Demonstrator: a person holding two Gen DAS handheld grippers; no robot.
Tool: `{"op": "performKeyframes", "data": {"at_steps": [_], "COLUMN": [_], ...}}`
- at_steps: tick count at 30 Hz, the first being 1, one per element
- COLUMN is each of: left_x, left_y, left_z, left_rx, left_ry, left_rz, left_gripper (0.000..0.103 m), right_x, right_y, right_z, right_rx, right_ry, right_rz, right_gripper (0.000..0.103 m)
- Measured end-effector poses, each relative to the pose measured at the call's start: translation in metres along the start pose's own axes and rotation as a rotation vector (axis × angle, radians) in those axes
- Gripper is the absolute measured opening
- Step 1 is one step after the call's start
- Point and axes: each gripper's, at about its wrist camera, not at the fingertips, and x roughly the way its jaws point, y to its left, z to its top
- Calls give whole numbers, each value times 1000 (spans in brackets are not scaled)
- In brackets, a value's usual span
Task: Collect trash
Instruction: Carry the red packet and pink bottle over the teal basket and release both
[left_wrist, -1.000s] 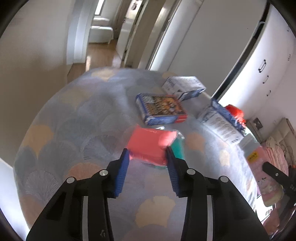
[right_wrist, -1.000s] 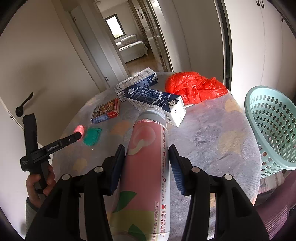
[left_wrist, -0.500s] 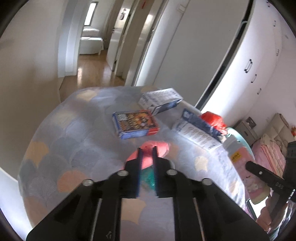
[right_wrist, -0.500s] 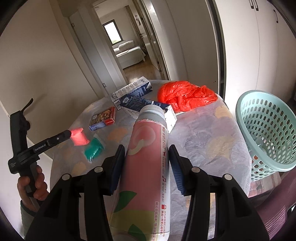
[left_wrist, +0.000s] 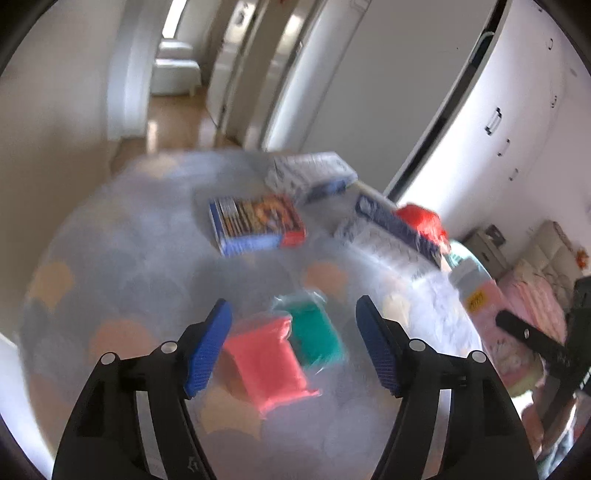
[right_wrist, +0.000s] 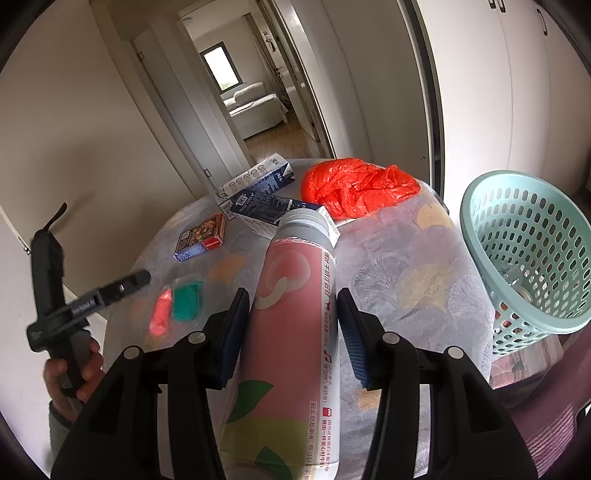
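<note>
A red packet (left_wrist: 266, 362) lies on the round patterned table (left_wrist: 122, 240), right beside a teal packet (left_wrist: 314, 332). My left gripper (left_wrist: 291, 310) hovers over both with its jaws opening; the blue pads touch neither packet. The left view is blurred. In the right wrist view the red packet (right_wrist: 160, 314) and teal packet (right_wrist: 186, 299) rest on the cloth below the left gripper (right_wrist: 122, 286). My right gripper (right_wrist: 292, 295) is shut on a pink drink bottle (right_wrist: 291, 332) with a grey cap, held above the table. A teal mesh basket (right_wrist: 524, 251) stands off the table's right side.
A crumpled orange-red plastic bag (right_wrist: 354, 188) sits at the table's far side. A small colourful box (right_wrist: 201, 238) and two blue-and-white cartons (right_wrist: 258, 177) lie nearby. A hand (right_wrist: 70, 373) holds the left gripper. A wall and a doorway stand behind the table.
The left gripper closed on the red packet, lifted it, then opened; the packet now lies on the table beside the teal one. The right gripper still holds the bottle.
</note>
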Motion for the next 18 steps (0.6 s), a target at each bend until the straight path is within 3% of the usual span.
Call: {"op": "performKeyframes", "data": {"at_steps": [4, 8, 10, 11, 13, 14, 18], "left_x": [9, 13, 16, 17, 17, 18, 8], "left_y": [3, -1, -3, -3, -6, -7, -14], "left_z": [-18, -33, -37, -37, -36, -35, -32], "left_rx": [2, -9, -9, -8, -2, -5, 7], "left_ry": [41, 49, 59, 59, 67, 80, 46], "left_rz": [35, 170, 200, 221, 246, 249, 267], "left_gripper": [73, 73, 72, 67, 45, 40, 37], "right_x": [1, 6, 8, 9, 10, 10, 4], "right_y": [-5, -7, -5, -5, -3, -3, -1], "right_z": [0, -1, -2, -2, -2, -2, 0], "right_rx": [13, 22, 18, 17, 12, 9, -4], "right_ry": [2, 14, 20, 22, 25, 24, 9], "right_rz": [-1, 7, 8, 9, 15, 17, 28], "right_gripper": [46, 46, 46, 46, 46, 46, 46]}}
